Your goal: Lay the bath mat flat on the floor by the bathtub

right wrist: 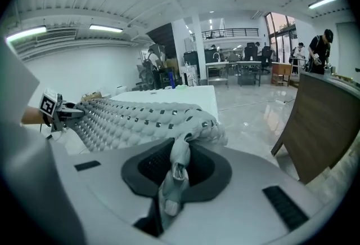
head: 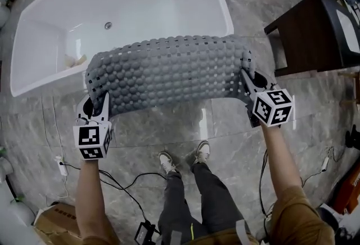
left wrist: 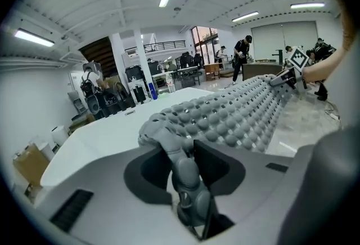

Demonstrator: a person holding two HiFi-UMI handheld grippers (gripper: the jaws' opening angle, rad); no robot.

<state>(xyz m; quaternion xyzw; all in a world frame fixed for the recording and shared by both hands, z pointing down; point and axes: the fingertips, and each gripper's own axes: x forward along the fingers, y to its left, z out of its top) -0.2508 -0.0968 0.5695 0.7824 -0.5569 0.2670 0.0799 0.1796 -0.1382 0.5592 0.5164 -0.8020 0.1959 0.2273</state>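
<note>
A grey bubbled bath mat [head: 169,72] hangs stretched between my two grippers, above the grey marble floor [head: 169,131] and the near rim of the white bathtub [head: 129,1]. My left gripper [head: 99,102] is shut on the mat's left corner, which is bunched between the jaws in the left gripper view [left wrist: 183,154]. At the other end, my right gripper [head: 248,84] is shut on the right corner, and a fold of mat [right wrist: 135,117] is pinched in its jaws [right wrist: 177,166]. The mat's middle arches upward and hides part of the tub's rim.
A dark wooden cabinet [head: 315,30] stands on the right, close to the tub's end. My shoes [head: 183,158] are on the floor below the mat. Cables and a power strip [head: 61,166] lie at lower left, beside a cardboard box [head: 56,218].
</note>
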